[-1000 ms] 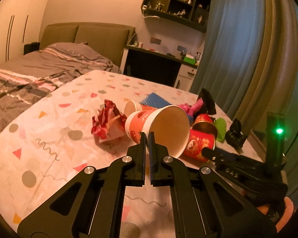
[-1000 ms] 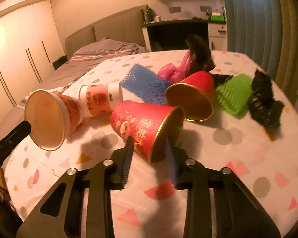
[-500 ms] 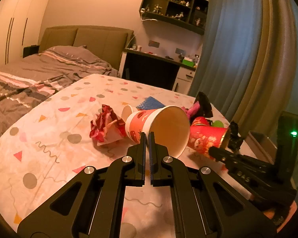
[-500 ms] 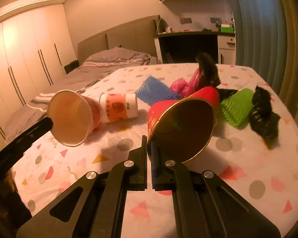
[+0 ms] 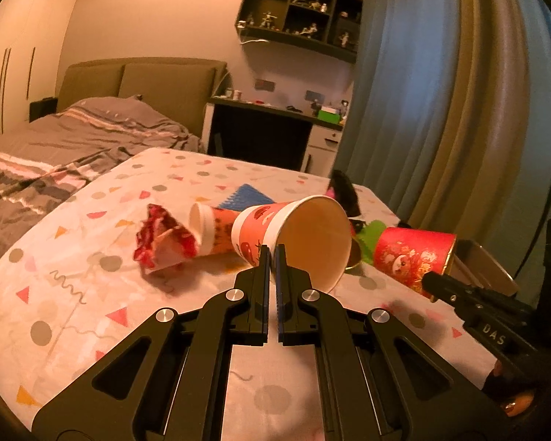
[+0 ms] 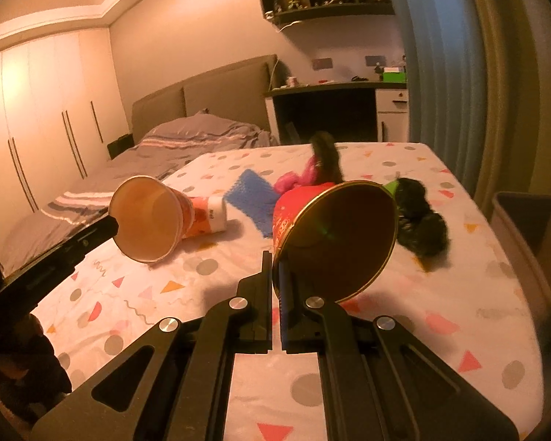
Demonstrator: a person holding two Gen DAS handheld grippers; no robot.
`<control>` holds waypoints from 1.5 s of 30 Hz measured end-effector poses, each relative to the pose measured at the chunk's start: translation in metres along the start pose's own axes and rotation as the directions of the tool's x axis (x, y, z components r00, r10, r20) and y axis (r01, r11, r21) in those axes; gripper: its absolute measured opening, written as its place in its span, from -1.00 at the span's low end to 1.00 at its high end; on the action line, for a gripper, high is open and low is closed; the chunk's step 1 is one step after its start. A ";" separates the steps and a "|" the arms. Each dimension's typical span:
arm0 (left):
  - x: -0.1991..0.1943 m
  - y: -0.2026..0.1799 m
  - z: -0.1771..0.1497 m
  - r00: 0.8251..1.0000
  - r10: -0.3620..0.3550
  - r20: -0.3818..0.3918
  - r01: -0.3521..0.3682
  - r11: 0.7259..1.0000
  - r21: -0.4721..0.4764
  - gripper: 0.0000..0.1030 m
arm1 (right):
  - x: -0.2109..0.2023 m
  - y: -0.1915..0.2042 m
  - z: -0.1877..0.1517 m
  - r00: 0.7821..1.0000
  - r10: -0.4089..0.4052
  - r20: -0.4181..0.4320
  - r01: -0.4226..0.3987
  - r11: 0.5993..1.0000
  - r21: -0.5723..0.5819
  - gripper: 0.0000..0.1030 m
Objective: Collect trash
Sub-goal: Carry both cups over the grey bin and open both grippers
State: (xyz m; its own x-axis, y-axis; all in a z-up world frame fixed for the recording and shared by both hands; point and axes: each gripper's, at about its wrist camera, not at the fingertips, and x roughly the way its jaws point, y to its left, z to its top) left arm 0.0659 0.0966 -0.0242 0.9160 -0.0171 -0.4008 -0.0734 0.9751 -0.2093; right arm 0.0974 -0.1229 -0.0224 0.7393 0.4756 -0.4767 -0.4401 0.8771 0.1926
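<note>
Currently the left tongs (image 5: pixel 272 257) are pinched nearly closed on the rim of a white-and-orange paper cup (image 5: pixel 294 235), held off the surface (image 5: pixel 73 294) with its mouth toward the camera. Right tongs (image 6: pixel 276 270) likewise clamped nearly closed on the gold rim of a red cup (image 6: pixel 334 235), also lifted, mouth toward the camera; in the left view that red cup (image 5: pixel 411 257) sits just right of the paper cup. Behind the paper cup: a second orange-print cup (image 5: pixel 211 229) lying on its side, a crumpled red wrapper (image 5: pixel 163 242) to its left, touching it, and a blue mesh pad (image 5: pixel 248 196) farther back. Right of the paper cup: green mesh (image 5: pixel 371 233); behind it, a black-and-pink bundle (image 5: pixel 343 191). Crumpled black trash (image 6: pixel 420 222) lies just right of the red cup. A bin (image 6: pixel 532 235) stands past the surface's right edge.
</note>
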 end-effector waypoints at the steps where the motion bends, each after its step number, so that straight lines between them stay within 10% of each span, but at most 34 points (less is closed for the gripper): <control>1: 0.000 -0.003 0.000 1.000 -0.004 0.000 0.004 1.000 0.005 -0.96 | -0.004 -0.004 0.000 1.000 -0.006 0.006 0.006 1.000 0.005 -0.93; 27: 0.031 -0.133 0.005 0.980 -0.199 -0.021 0.199 0.968 0.152 -0.96 | -0.073 -0.107 -0.008 0.978 -0.186 0.094 0.173 0.976 0.132 -0.93; 45: 0.083 -0.257 0.005 0.923 -0.379 -0.060 0.382 0.892 0.243 -0.96 | -0.102 -0.212 -0.011 0.912 -0.399 0.096 0.370 0.901 0.225 -0.93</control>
State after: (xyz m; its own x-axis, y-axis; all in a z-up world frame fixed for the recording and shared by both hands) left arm 0.1627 -0.1547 0.0004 0.8498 -0.3990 -0.3445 0.3805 0.9166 -0.1232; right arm 0.1096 -0.3577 -0.0242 0.8988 0.0906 -0.4288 -0.0084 0.9818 0.1900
